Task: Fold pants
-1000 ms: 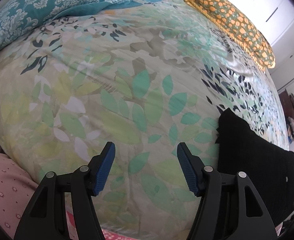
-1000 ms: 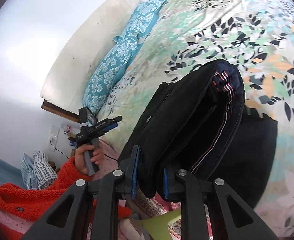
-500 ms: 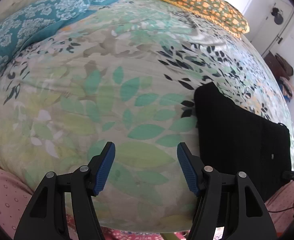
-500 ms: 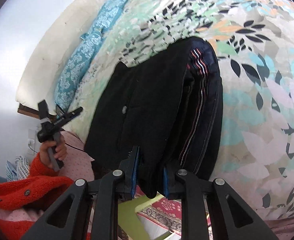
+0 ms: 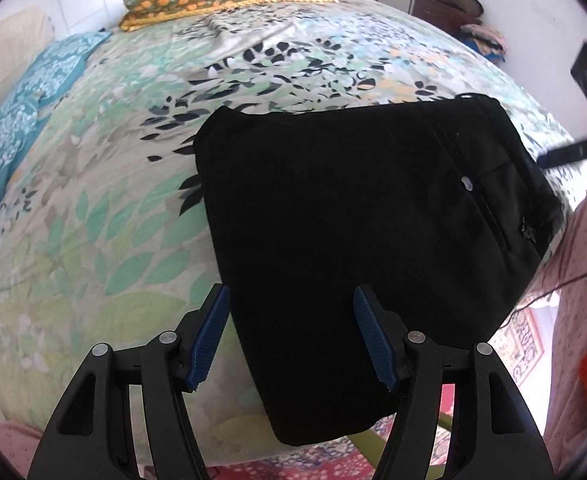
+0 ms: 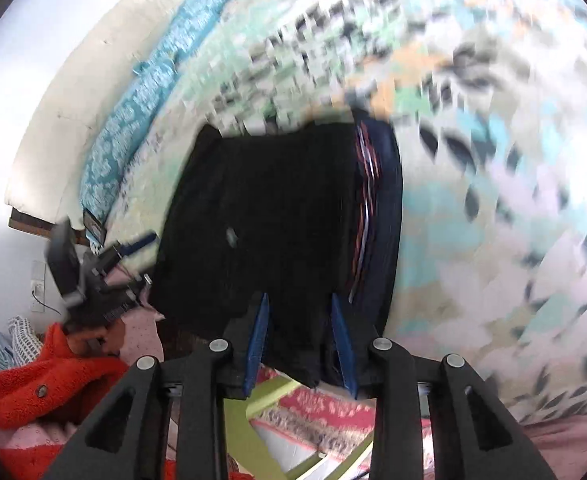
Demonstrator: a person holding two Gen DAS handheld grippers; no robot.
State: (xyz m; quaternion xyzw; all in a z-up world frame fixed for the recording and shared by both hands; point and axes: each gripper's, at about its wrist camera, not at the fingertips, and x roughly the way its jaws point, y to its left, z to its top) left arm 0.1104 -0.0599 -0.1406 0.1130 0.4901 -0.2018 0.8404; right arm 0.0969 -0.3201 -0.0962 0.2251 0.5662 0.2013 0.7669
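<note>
Lying flat: black folded pants (image 5: pixel 353 216) | leaf-print quilt (image 5: pixel 105 216) | right view blurred

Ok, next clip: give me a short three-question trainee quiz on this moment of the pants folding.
1. True or false: the left claw is shut on the pants.
2. Which view shows the striped edge of the pants? A: left wrist. B: right wrist. C: both.
3. Fill in: the folded pants lie on a leaf-print ___.

Key: 1 false, it is open above them. 2 B. 3 bedspread.
</note>
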